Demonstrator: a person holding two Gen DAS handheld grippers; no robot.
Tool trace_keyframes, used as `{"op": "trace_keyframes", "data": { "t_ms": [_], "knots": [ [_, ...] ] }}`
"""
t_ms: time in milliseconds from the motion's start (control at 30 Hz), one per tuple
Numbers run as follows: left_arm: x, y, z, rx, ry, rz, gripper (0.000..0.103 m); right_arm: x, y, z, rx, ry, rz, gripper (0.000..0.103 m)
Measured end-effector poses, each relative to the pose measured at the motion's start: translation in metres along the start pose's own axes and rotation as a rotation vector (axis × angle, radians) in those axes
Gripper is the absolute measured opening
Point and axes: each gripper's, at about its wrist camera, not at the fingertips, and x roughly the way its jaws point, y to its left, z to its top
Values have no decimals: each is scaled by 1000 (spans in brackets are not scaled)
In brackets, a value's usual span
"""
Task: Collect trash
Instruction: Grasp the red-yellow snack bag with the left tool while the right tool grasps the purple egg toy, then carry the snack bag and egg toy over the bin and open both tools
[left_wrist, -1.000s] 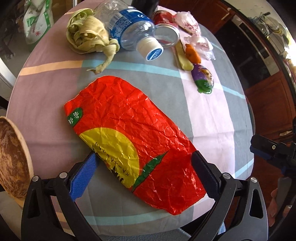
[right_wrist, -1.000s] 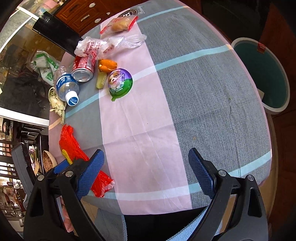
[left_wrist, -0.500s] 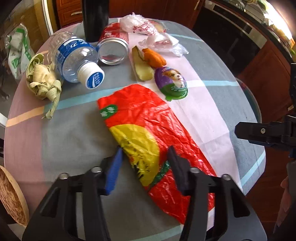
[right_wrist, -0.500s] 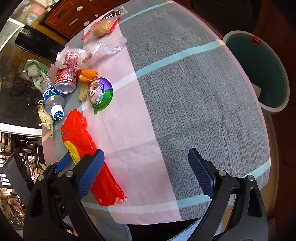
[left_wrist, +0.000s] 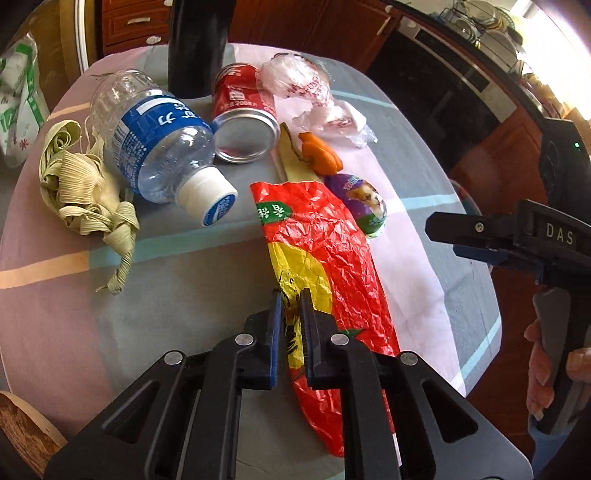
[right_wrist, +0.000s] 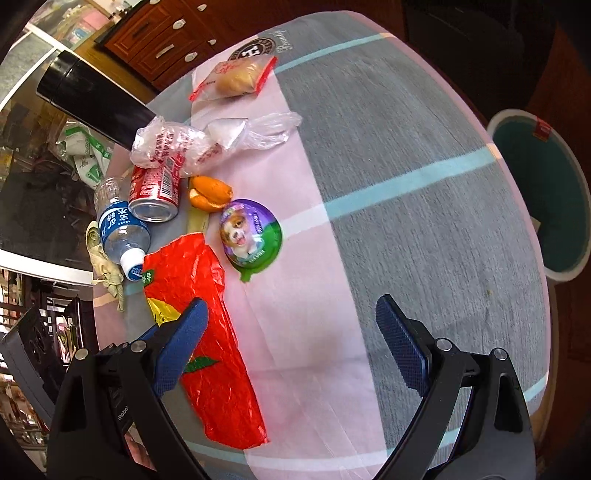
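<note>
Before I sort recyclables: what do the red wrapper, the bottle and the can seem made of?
Red wrapper: thin glossy plastic or foil film, judging by its fine shiny creases. Bottle: clear plastic, see-through ribbed wall, white cap. Can: probably aluminium, given its bright silvery end and printed red side.

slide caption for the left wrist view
Left claw closing on the crumpled red wrapper, with bottle and can lying beyond.
</note>
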Motion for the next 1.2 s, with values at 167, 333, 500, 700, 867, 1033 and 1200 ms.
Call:
{"op": "trace_keyframes", "data": {
  "t_ms": [167,333,500,700,867,1033,1200],
  "knots": [
    [1,22,8,-29,7,-17,11,21,33,20,-96,-19,-24,81],
    [6,36,9,-39,41,-38,15,45,55,30,-198,-4,-92,70],
    [2,38,7,-53,42,-51,65,59,56,33,-224,18,-114,63],
    [2,26,0,-57,71,-81,90,58,53,27,-256,14,-119,47],
    [15,-7,0,21,106,-12,94,37,30,21,-214,1,-63,47],
    [28,-27,1,72,95,123,93,10,-6,15,-154,-29,-30,47],
    [27,-35,7,59,84,170,40,-8,-37,9,-95,-54,10,47]
  ]
}}
